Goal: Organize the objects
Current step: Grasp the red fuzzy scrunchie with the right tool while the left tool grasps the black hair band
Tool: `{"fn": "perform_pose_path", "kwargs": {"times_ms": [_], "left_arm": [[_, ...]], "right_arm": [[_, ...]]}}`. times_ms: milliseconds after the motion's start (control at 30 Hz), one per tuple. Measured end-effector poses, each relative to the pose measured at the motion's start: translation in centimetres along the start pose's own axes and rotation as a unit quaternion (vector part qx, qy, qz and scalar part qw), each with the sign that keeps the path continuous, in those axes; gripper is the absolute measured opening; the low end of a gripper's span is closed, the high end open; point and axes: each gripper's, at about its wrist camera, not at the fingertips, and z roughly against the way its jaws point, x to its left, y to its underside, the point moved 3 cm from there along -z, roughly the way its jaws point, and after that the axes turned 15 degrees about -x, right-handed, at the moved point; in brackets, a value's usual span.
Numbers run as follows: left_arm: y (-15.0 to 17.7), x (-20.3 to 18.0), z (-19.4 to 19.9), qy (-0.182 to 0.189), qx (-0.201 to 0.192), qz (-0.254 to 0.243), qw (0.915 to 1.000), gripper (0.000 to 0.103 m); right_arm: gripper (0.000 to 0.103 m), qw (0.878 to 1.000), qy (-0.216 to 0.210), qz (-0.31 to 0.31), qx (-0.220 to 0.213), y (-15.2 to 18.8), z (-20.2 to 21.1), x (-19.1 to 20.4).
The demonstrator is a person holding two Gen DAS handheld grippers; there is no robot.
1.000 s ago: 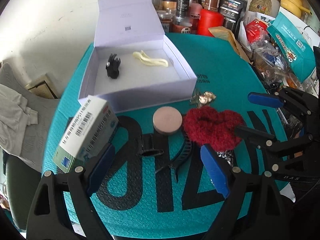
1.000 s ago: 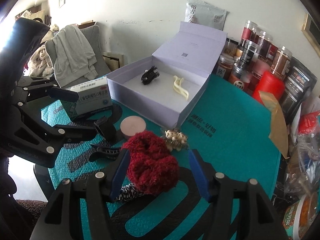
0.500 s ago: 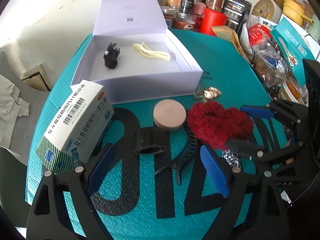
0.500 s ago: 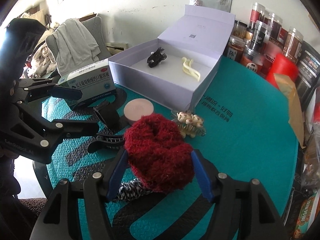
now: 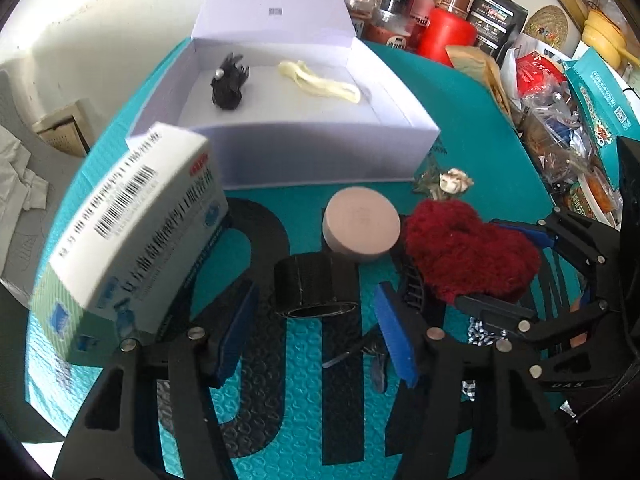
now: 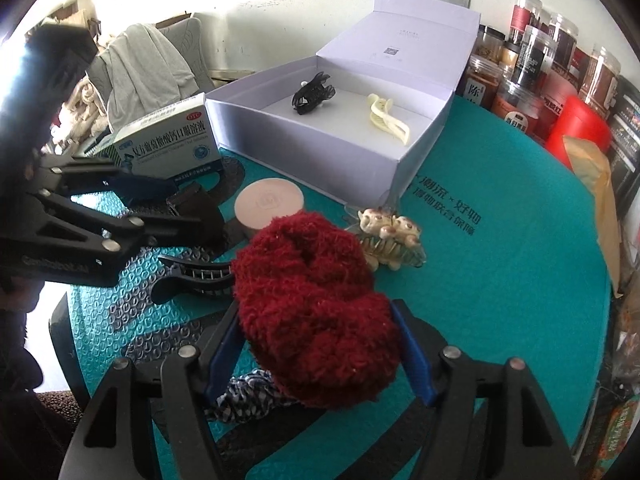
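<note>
Left wrist view: left gripper (image 5: 316, 332) low over the teal mat (image 5: 460, 120), jaws just been closing, still parted around the black hair claw (image 5: 314, 290) with a gap at each pad; nothing pinched. Risk: medicine carton (image 5: 132, 236) leans just beside the left finger and may be knocked over; the claw's flat body may skid out as the pads meet. White box (image 5: 328, 152), lid up, holds a small black clip (image 5: 229, 86) and a cream clip (image 5: 320, 84).

Right wrist view: right gripper (image 6: 320, 340) straddles the red scrunchie (image 6: 316, 308), pads at its flanks; whether they press, I cannot tell. Risk: checked scrunchie (image 6: 248, 396) beneath may snag and lift along. Cream-and-tan clip (image 6: 388, 236) and pink round case (image 6: 268, 202) lie outside the box.
</note>
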Motion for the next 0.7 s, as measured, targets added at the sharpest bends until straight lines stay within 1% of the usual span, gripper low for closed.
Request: {"fn": "perform_pose_path", "kwargs": {"times_ms": [33,100,133,167,200,267,400,500,700], "left_arm": [[0.1,0.0,-0.2,0.0,0.0,0.002,1.0,0.059],[0.1,0.1,-0.6,-0.003,-0.002,0.001,1.0,0.059],[0.2,0.1,-0.8,-0.005,-0.004,-0.001,1.0,0.059],[0.2,0.1,-1.0,-0.007,-0.005,-0.003,1.0,0.052],[0.2,0.1,-1.2,-0.009,-0.005,-0.004,0.9999,0.043],[0.3,-0.1,-1.6,-0.01,-0.004,-0.005,0.9999,0.041],[0.5,-1.1,-1.6,-0.003,-0.009,-0.019,0.9998,0.041],[0.8,-1.7,-1.3,0.01,-0.003,-0.014,0.9998,0.041],[1.3,-2.6,-0.4,0.013,0.001,-0.017,0.9998,0.041]], "right_arm": [[0.066,1.0,-0.001,-0.005,-0.003,0.0,0.1,-0.1],[0.056,1.0,0.001,-0.009,-0.005,0.0,0.2,-0.3],[0.053,1.0,0.001,-0.012,-0.006,0.0,0.4,-0.5],[0.049,1.0,0.002,-0.014,-0.008,0.0,0.5,-0.6],[0.045,1.0,0.003,-0.016,-0.008,0.0,0.6,-0.6],[0.042,1.0,0.007,-0.016,-0.011,0.1,0.9,-0.7],[0.041,0.999,0.009,-0.026,-0.019,0.1,1.7,-0.9],[0.041,0.999,0.012,-0.031,-0.025,0.2,2.3,-1.1],[0.041,0.999,0.019,-0.033,-0.034,0.6,3.6,-1.5]]}}
